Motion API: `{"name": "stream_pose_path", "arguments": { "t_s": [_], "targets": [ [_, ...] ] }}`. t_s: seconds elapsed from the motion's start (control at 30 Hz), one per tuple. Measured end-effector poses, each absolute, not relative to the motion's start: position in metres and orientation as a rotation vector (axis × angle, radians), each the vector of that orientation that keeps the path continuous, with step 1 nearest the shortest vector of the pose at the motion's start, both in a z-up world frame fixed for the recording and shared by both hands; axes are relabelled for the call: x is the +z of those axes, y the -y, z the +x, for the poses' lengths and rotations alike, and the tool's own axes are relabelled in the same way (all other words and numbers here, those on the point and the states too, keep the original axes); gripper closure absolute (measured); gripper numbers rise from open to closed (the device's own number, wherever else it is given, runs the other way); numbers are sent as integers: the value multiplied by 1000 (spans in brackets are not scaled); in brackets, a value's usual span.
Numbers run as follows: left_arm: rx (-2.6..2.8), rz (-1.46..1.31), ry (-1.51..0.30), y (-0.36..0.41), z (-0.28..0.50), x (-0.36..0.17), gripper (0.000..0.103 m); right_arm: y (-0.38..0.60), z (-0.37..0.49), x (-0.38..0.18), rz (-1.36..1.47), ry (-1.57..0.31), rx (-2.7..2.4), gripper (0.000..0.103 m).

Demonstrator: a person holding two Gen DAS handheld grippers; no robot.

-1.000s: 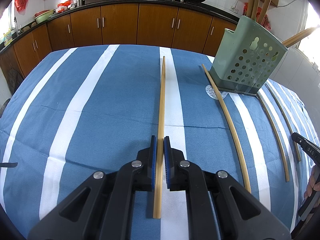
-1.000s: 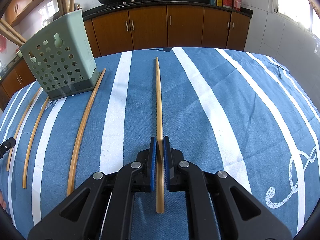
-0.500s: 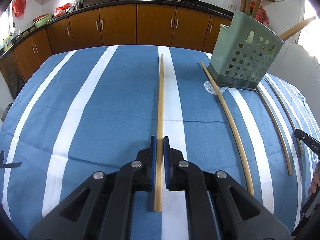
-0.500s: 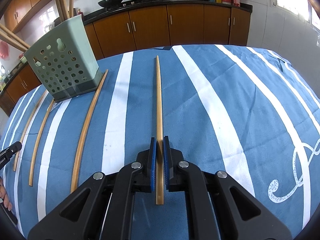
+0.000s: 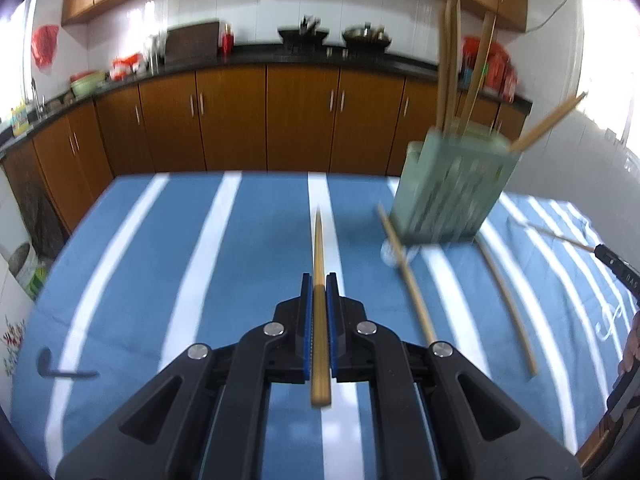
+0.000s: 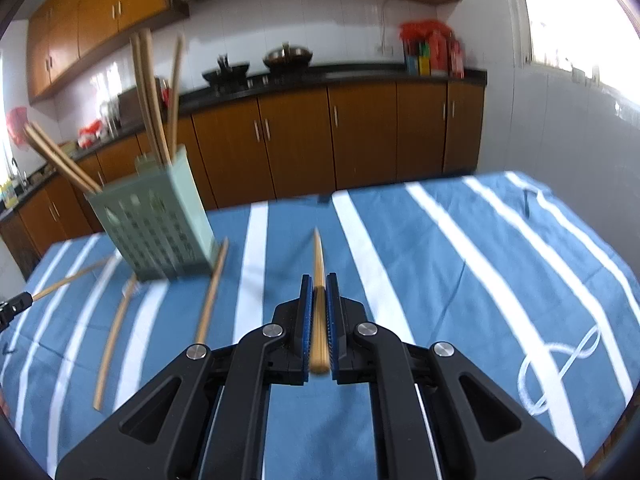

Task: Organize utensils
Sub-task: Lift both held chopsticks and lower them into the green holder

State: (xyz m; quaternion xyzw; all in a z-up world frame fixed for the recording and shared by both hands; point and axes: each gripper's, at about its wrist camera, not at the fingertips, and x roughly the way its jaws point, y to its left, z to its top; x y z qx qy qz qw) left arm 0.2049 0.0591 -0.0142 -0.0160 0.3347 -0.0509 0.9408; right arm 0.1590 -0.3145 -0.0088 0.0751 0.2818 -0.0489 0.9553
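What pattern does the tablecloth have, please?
Blue tablecloth with white stripes, shown best in the right wrist view.

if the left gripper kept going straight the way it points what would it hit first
Likely nothing on the table: the left gripper, shut on a chopstick, aims left of the green holder. Beyond lie the brown cabinets; depth is unclear.

Legible text: "DAS", white letters | on my right gripper (image 5: 618,270), black body at the left wrist view's right edge | packaging on counter (image 6: 430,54): too blurred for me to read

Blue-white striped tablecloth (image 5: 240,264) (green holder (image 5: 452,196))
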Motion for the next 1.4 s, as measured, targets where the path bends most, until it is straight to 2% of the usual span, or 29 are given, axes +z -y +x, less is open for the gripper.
{"name": "stream_pose_path", "arguments": {
  "t_s": [0.2, 0.77, 1.07, 1.23, 1.4],
  "targets": [
    [-124, -29, -589, -57, 204, 28, 96, 313, 154, 20, 165, -484, -74, 96],
    [-281, -38, -450, -25, 187, 102, 96, 283, 141, 104, 136, -301, 58, 96],
    [-326, -130, -279, 5, 194, 157, 96, 257, 130, 162, 168, -123, 210, 96],
    [-259, -163, -189, 15, 206, 173, 96, 243, 153, 168, 150, -76, 198, 96],
    [-225, -165, -163, 22, 229, 162, 96, 236, 178, 155, 139, -71, 179, 96]
  ]
}}
